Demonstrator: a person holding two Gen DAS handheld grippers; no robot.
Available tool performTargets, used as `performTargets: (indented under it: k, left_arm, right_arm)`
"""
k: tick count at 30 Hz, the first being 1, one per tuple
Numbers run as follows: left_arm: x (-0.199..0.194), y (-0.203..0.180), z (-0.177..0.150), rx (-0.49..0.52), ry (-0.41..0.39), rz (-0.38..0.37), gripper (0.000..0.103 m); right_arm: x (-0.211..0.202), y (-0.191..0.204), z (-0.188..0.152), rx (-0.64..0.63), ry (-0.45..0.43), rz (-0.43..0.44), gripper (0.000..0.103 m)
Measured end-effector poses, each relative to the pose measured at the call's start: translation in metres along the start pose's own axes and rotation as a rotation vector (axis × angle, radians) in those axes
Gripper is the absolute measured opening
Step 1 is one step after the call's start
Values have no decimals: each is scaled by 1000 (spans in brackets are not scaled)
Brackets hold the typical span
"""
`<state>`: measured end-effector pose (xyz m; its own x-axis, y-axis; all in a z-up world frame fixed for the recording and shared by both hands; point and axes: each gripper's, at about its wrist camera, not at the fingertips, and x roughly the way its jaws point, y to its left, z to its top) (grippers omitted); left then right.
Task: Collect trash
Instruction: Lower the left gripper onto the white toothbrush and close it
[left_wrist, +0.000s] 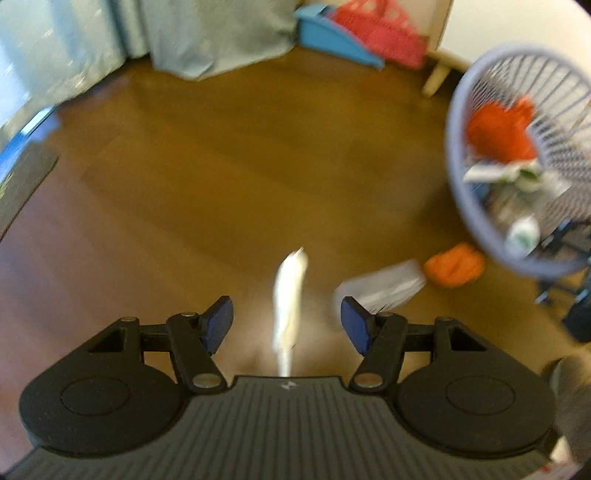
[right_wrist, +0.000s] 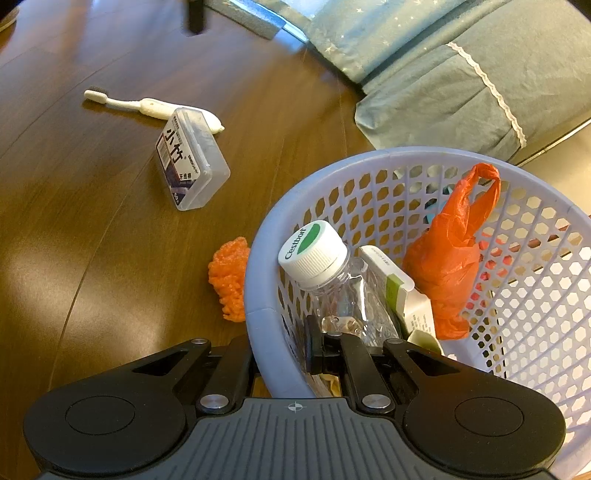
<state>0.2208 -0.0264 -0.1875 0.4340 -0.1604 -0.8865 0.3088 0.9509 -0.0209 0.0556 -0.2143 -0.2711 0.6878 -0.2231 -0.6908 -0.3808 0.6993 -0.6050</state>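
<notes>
My left gripper (left_wrist: 286, 310) hangs open over the wooden floor, pointing steeply down. A white toothbrush (left_wrist: 290, 288) lies on the floor in line with the gap, blurred, and the pads do not touch it. A clear plastic box (left_wrist: 380, 286) and an orange crumpled lump (left_wrist: 454, 264) lie to its right. My right gripper (right_wrist: 284, 354) is shut on the rim of the lilac mesh basket (right_wrist: 266, 229), one finger outside the wall and one inside. The basket holds a clear bottle (right_wrist: 314, 254), a carton (right_wrist: 391, 284) and an orange bag (right_wrist: 450, 266).
Teal bedding (right_wrist: 461, 74) drapes to the floor behind the basket. A blue and red plastic toy (left_wrist: 354, 29) and a pale wooden leg (left_wrist: 436, 75) stand at the far side. A dark furniture leg (right_wrist: 195, 14) stands beyond the toothbrush (right_wrist: 147, 107).
</notes>
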Motion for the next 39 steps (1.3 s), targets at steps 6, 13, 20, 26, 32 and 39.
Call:
performTargets:
  k: [6,13,20,26,32,39]
  left_arm:
    - [23,-1,-38,13,36,9,60]
    - [49,-13,-52,30,37,11,62]
    - [71,-18,-53,41,29,55,57]
    - [85,-18,-43,57,29,72,38]
    - [94,-19,-40,80,39,70,25]
    - [97,-19,-37,102,58,55,16]
  right_arm:
    - [0,1,-1,-15,4,1,5]
    - [0,4,-2,-25,7,0,5]
    - [1,5,-2,-31,8,0,5]
    - [1,5,-2,-34,9,0,5]
    - [1,5,-3,-33,9,-1,5]
    - [1,5,-3,-32,9,-1,5]
